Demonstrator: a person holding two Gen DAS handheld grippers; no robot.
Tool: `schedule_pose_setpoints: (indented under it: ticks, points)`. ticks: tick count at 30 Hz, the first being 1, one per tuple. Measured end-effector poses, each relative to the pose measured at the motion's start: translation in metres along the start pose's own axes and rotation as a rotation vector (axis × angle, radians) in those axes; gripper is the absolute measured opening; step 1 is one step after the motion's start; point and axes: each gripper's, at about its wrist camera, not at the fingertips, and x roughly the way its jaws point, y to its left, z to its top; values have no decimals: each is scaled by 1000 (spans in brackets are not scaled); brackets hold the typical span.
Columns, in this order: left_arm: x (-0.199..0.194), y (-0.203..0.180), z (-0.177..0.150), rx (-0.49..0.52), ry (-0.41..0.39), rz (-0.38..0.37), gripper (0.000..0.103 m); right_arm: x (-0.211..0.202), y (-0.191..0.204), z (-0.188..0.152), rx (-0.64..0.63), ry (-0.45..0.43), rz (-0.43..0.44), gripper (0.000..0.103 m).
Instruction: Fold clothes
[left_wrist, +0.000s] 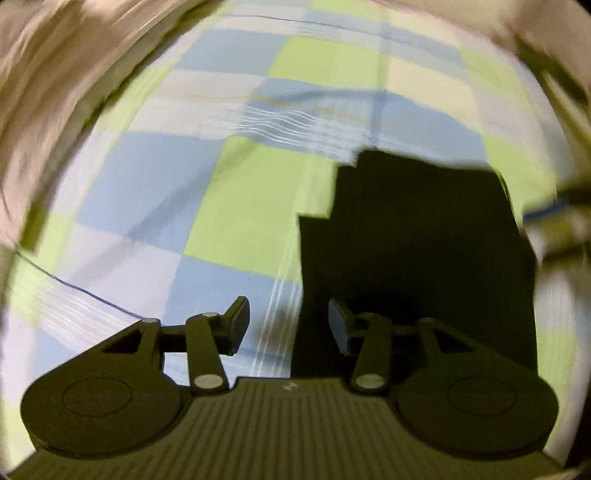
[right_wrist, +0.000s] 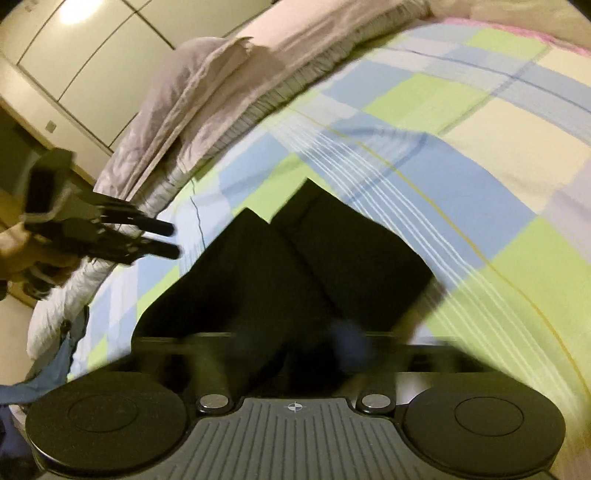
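A black folded garment (left_wrist: 417, 236) lies flat on the checked bedsheet (left_wrist: 155, 177); it also shows in the right wrist view (right_wrist: 295, 266), with two folded layers. My left gripper (left_wrist: 288, 325) is open and empty, hovering just left of the garment's near edge. It also shows in the right wrist view (right_wrist: 173, 240), at the far left above the bed edge. My right gripper (right_wrist: 295, 347) is low over the garment's near part; its fingers are motion-blurred, so I cannot tell how the jaws stand.
The bedsheet (right_wrist: 480, 177) is blue, green and white checked. A grey pillow (right_wrist: 192, 85) and a pleated mattress edge lie at the back left. White wardrobe doors (right_wrist: 85, 55) stand beyond. Blue cloth (right_wrist: 48, 373) hangs at the bed's left edge.
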Motion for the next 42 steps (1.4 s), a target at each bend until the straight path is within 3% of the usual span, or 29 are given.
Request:
schedule_pose_setpoints:
  ticks: [3, 4, 6, 8, 9, 11, 14, 18, 22, 25, 34, 36, 37, 40, 42]
  points:
    - [26, 15, 5, -130, -30, -97, 38, 22, -2, 3, -44, 46, -8, 74]
    - [33, 17, 5, -149, -22, -125, 31, 29, -2, 2, -59, 60, -7, 74]
    - [47, 20, 5, -185, -7, -180, 6, 38, 0, 1, -91, 87, -26, 70]
    - [39, 18, 4, -172, -28, -197, 1, 39, -3, 0, -92, 113, -51, 44]
    - [31, 18, 4, -165, -41, -206, 1, 39, -5, -1, -93, 126, -64, 39]
    - [16, 17, 5, -150, -68, -224, 0, 36, -11, 0, -58, 150, -55, 16]
    - [-15, 7, 21, -62, -111, -235, 0, 17, -13, 11, -20, 151, -19, 8]
    - [-12, 1, 55, -24, -152, -257, 0, -18, -11, 30, -34, 100, -30, 8]
    - [43, -12, 79, -18, -117, -261, 0, -18, -35, 35, -29, 82, -86, 8]
    - [74, -15, 80, -44, -89, -238, 0, -5, -56, 33, -6, 87, -103, 8]
    - [76, 3, 71, -122, -72, -176, 2, 3, -61, 45, -46, 81, -96, 8]
    - [71, 6, 71, -150, -74, -160, 11, 13, -70, 46, -23, 105, -97, 8]
    - [63, 7, 67, -150, -84, -151, 14, 13, -74, 46, -9, 114, -97, 11]
    - [37, 11, 52, -150, -111, -123, 19, 5, -73, 44, -22, 104, -140, 34]
    - [13, 16, 28, -156, -126, -86, 30, -7, -68, 39, -45, 86, -170, 41]
